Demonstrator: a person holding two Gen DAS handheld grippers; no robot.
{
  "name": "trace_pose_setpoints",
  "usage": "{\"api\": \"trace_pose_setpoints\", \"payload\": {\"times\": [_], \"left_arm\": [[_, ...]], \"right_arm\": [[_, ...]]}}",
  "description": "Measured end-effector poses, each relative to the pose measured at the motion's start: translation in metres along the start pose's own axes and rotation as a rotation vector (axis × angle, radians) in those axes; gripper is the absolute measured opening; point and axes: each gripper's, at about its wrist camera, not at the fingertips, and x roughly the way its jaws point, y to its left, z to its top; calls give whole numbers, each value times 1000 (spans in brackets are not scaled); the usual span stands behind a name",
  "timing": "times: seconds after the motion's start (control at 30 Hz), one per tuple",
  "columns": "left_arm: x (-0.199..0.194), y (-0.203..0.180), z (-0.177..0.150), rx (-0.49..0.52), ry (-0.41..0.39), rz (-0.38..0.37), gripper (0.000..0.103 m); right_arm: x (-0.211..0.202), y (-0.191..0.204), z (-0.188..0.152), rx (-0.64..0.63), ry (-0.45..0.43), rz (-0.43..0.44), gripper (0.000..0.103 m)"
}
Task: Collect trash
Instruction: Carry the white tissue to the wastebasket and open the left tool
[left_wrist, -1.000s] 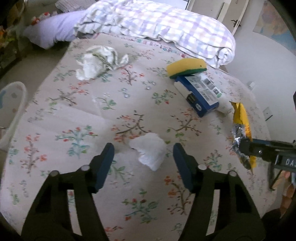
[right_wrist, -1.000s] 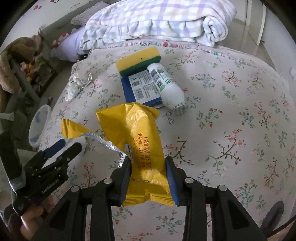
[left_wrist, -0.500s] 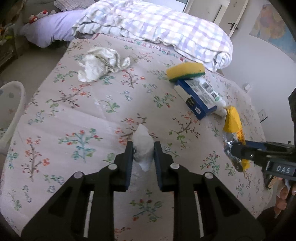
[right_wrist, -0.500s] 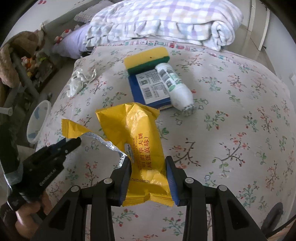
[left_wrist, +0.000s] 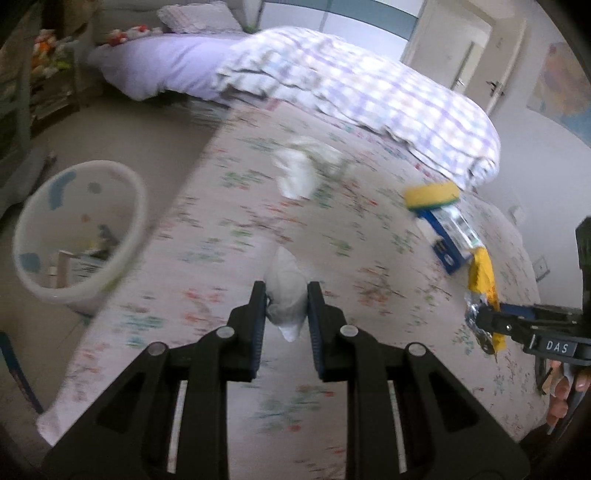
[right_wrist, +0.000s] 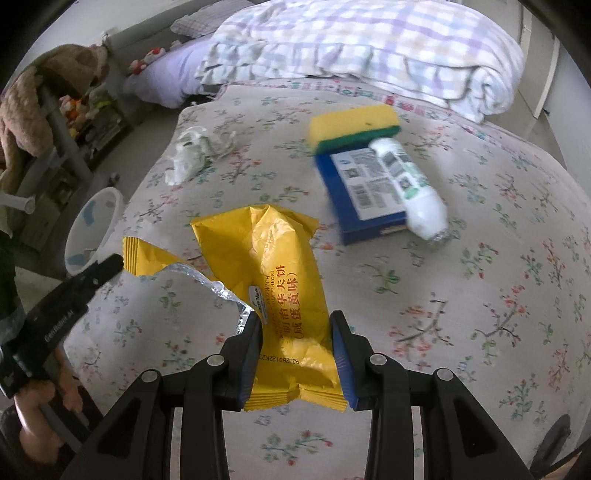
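My left gripper (left_wrist: 286, 295) is shut on a crumpled white tissue (left_wrist: 286, 291) and holds it above the floral bedspread (left_wrist: 229, 229). My right gripper (right_wrist: 295, 332) is shut on a torn yellow snack wrapper (right_wrist: 273, 273), lifted over the bed; it also shows in the left wrist view (left_wrist: 482, 273). A second crumpled tissue (left_wrist: 301, 168) lies further back on the bed, seen in the right wrist view (right_wrist: 195, 151) too. A white trash bin (left_wrist: 79, 229) with some trash inside stands on the floor left of the bed; it also shows in the right wrist view (right_wrist: 94, 225).
A yellow-green sponge (right_wrist: 352, 127), a blue box (right_wrist: 365, 192) and a white bottle (right_wrist: 410, 188) lie together on the bed. A folded plaid quilt (left_wrist: 369, 99) sits at the back. A shelf with toys (right_wrist: 74, 110) stands at the left.
My left gripper closed on the tissue, lifted it and swung left, bringing the bin into view. My right gripper kept hold of the yellow wrapper and hardly moved.
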Motion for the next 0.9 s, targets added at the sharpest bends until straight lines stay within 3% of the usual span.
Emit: {"api": "trace_pose_setpoints", "payload": {"times": [0.33,0.47,0.77,0.8,0.87,0.9], "left_arm": [[-21,82,6,-130,-69,79,24],[-21,107,11,-124,-117,113,24],[-14,139,13,-140,-144,136,24],[-13,143,13,-141,-146,144,27],[-13,150,11,-162,-131,154,49],[-14,155,10,-181,-121,164,69]], "right_arm": [[12,42,11,-40,-1,31,38],[20,59,14,-61,4,33,38],[36,98,17,-112,16,43,38],[37,101,18,-118,16,44,38],[39,107,19,-127,13,43,38],[40,110,20,-132,12,43,38]]}}
